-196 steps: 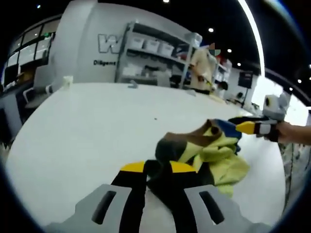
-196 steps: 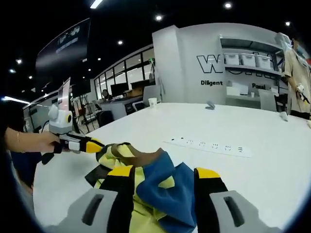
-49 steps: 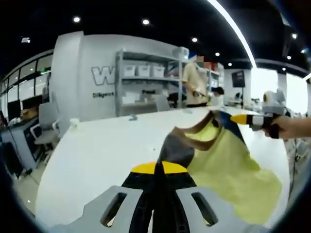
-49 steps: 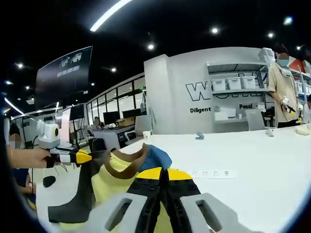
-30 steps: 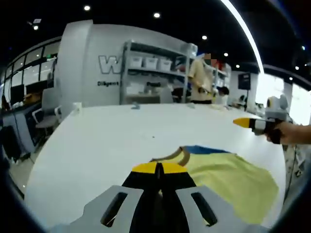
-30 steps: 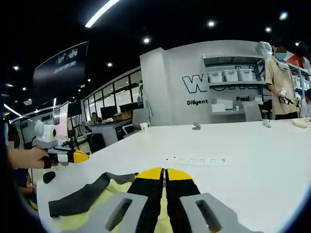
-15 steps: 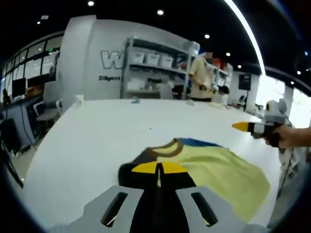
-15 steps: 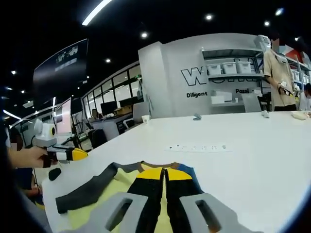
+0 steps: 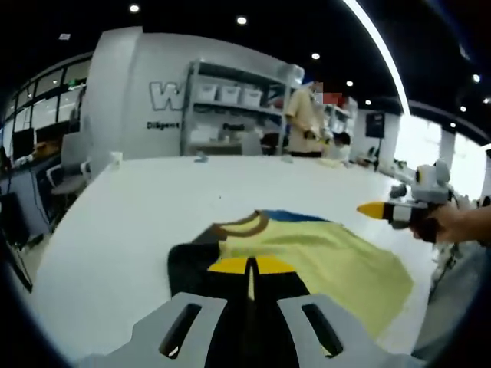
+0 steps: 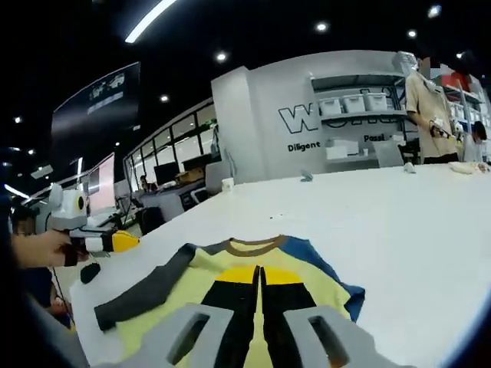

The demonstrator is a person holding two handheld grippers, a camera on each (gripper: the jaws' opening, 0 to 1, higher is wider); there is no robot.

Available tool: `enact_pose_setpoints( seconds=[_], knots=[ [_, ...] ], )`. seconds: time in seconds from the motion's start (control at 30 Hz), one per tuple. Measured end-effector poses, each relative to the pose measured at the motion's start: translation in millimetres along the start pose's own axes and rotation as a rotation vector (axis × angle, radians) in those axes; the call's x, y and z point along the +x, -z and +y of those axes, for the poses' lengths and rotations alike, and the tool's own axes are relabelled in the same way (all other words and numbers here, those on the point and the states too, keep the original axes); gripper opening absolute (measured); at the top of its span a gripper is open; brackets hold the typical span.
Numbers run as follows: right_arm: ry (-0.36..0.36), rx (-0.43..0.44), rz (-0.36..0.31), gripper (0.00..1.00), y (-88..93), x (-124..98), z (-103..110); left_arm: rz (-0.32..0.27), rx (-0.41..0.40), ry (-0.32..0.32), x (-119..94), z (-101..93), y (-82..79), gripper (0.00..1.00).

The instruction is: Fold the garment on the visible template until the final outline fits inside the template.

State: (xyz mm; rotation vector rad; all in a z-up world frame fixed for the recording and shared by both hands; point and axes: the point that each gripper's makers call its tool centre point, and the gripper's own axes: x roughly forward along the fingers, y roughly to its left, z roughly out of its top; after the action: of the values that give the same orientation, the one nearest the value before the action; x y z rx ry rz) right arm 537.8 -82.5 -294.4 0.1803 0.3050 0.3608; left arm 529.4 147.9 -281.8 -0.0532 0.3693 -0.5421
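Shirt (image 10: 253,264) is lying spread out flat on the white table (image 10: 399,222), with its brown collar at the far end and its body running back toward the bottom of the right gripper view. It is a yellow long-sleeved shirt with one dark grey sleeve (image 10: 146,295) and one blue sleeve (image 10: 322,272). No template outline is showing on the table that I can make out.

In the right gripper view, the right gripper (image 10: 259,277) is sitting low in the middle of the frame, over the yellow chest, with its jaws pressed together. They look empty, but I cannot tell for sure. The left gripper (image 10: 115,242) is showing at the left edge, held in a hand (image 10: 42,249), off beside the grey sleeve.

In the left gripper view, the left gripper (image 9: 249,267) is also pinched together, low in the frame near the shirt's dark edge. The yellow body is spreading to the right.

The grey sleeve is stretching out long toward the lower left, nearest the left gripper. That hand is probably the one to fold it in first.
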Motion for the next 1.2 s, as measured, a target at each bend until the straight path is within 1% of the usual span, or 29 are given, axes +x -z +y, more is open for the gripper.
enact_pose_setpoints(
  seconds=[0.03, 0.07, 0.1, 0.13, 0.17, 0.2, 0.23, 0.27, 0.37, 0.43, 0.47, 0.53, 0.57, 0.63, 0.67, 0.7, 0.77, 0.8, 0.87, 0.9, 0.97, 1.0, 1.07, 1.13, 1.2],
  knots=[
    [0.043, 0.06, 0.013, 0.0, 5.1, -7.4, -5.2, 0.008, -0.022, 0.018, 0.3, -3.7, 5.9, 0.0],
    [0.072, 0.123, -0.011, 0.0, 2.8, -13.9, -7.0, 0.016, -0.027, 0.026, 0.3, -5.6, 7.9, 0.0],
    [0.082, 0.14, -0.065, 0.0, -3.5, -18.6, -15.0, 0.019, -0.004, 0.032, 2.2, -4.3, 10.6, 0.0],
    [0.086, 0.094, -0.023, 0.0, 1.2, -20.5, -26.1, 0.035, 0.01, 0.038, 3.0, -6.6, 11.4, 0.0],
    [0.097, 0.088, -0.026, 0.0, 2.2, -23.3, -27.7, 0.048, 0.017, 0.049, 3.8, -10.1, 12.2, 0.0],
    [0.103, 0.069, -0.051, 0.0, -1.6, -27.5, -28.8, 0.039, 0.04, 0.062, 4.8, -13.2, 11.9, 0.0],
    [0.108, 0.05, -0.048, 0.0, -3.3, -32.6, -29.8, 0.034, 0.051, 0.071, 5.1, -16.4, 12.6, 0.0],
    [0.123, 0.03, -0.074, 0.0, -8.7, -42.0, -30.5, 0.051, 0.061, 0.092, 3.6, -22.8, 16.9, 0.0],
    [0.114, 0.031, -0.07, 0.0, -9.6, -47.1, -29.2, 0.052, 0.071, 0.105, 3.3, -26.4, 18.7, 0.0],
    [0.135, 0.006, -0.075, 0.0, -13.7, -63.0, -35.6, 0.044, 0.076, 0.11, 1.4, -36.5, 21.5, 0.0],
    [0.159, -0.017, -0.046, 0.0, -14.3, -82.1, -30.8, 0.06, 0.053, 0.125, 0.2, -33.3, 28.4, 0.0],
    [0.158, -0.054, -0.028, 0.0, -9.4, -84.4, -31.4, 0.05, 0.049, 0.134, -2.3, -35.0, 28.7, 0.0],
    [0.157, -0.058, -0.024, 0.0, -6.1, -83.2, -33.4, 0.048, 0.055, 0.142, -1.4, -33.4, 31.0, 0.0],
    [0.143, -0.076, -0.008, 0.0, -1.9, -82.3, -31.8, 0.053, 0.056, 0.128, -3.8, -28.4, 31.1, 0.0],
    [0.138, -0.082, 0.002, 0.0, 0.7, -81.7, -31.0, 0.041, 0.05, 0.122, -6.1, -25.0, 27.0, 0.0],
    [0.116, -0.092, 0.044, 0.0, 8.5, -76.1, -28.9, 0.026, 0.035, 0.114, -8.3, -21.0, 20.5, 0.0],
    [0.112, -0.088, 0.042, 0.0, 7.7, -73.8, -27.5, 0.007, 0.045, 0.099, -10.8, -14.5, 12.7, 0.0],
    [0.105, -0.089, 0.045, 0.0, 5.6, -71.9, -25.1, -0.006, 0.063, 0.089, -12.4, -8.6, 7.4, 0.0],
    [0.093, -0.1, 0.046, 0.0, 0.0, -56.6, -30.1, -0.016, 0.086, 0.072, -14.3, 0.5, 1.9, 0.0],
    [0.092, -0.102, 0.045, 0.0, -1.2, -55.0, -32.3, -0.02, 0.089, 0.066, -15.0, 3.8, 0.7, 0.0],
    [0.091, -0.106, 0.053, 0.0, -2.6, -47.7, -37.2, -0.008, 0.086, 0.048, -14.6, 15.4, 4.3, 0.02],
    [0.097, -0.105, 0.056, 0.01, -2.6, -43.6, -41.5, 0.017, 0.091, 0.034, -15.0, 20.3, 10.1, 0.05],
    [0.114, -0.103, 0.07, 0.07, -0.7, -38.5, -49.1, 0.041, 0.088, 0.026, -15.6, 26.7, 16.9, 0.12],
    [0.12, -0.105, 0.077, 0.09, -0.2, -36.0, -53.1, 0.061, 0.081, 0.02, -15.7, 32.9, 24.4, 0.21],
    [0.128, -0.105, 0.077, 0.1, -1.0, -33.9, -57.8, 0.085, 0.07, 0.014, -15.1, 40.3, 36.2, 0.29]
  ],
)
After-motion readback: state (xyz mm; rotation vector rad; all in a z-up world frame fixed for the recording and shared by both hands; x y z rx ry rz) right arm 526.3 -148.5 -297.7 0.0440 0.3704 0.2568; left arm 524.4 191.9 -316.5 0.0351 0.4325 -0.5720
